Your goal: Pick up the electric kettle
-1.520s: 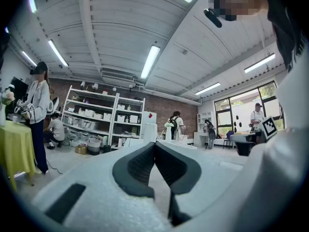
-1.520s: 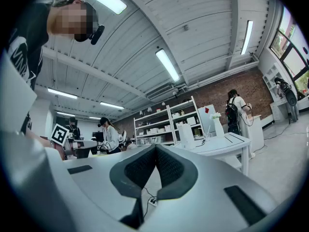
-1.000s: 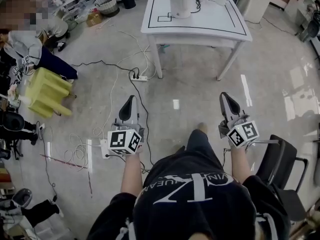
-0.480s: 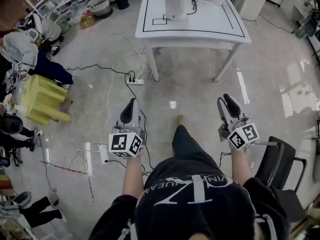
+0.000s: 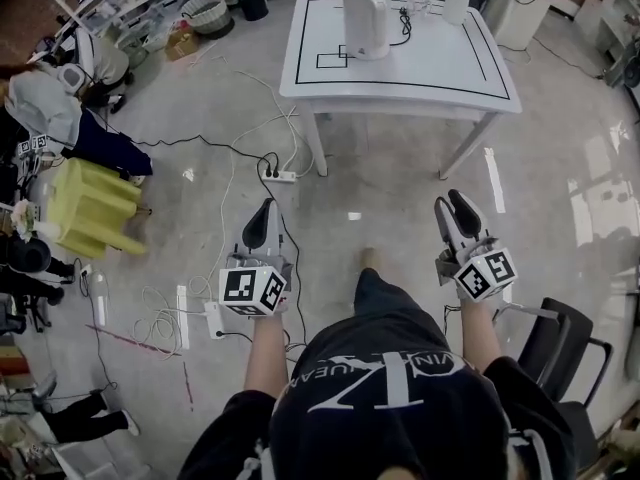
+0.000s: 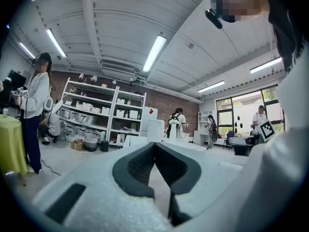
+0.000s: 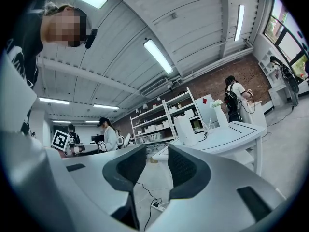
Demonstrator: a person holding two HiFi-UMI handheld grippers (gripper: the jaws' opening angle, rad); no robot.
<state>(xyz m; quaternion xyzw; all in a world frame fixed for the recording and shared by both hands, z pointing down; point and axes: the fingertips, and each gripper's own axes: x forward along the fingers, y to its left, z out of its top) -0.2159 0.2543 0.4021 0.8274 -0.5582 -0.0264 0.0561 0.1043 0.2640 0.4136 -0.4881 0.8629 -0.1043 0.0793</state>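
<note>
Right gripper (image 7: 157,164) jaws have just been opening: now partly apart, nothing between. Left gripper (image 6: 154,149) tips together, empty. Both nearer the white table (image 5: 440,63) than before, still well short of it. Electric kettle (image 5: 366,3) upright there, beside a marked square (image 5: 332,60). Likely rigid, smooth plastic, heavier if filled; grip the handle.

electric kettle (image 5: 366,3): smooth white plastic | floor (image 5: 545,198): glossy, polished
</note>
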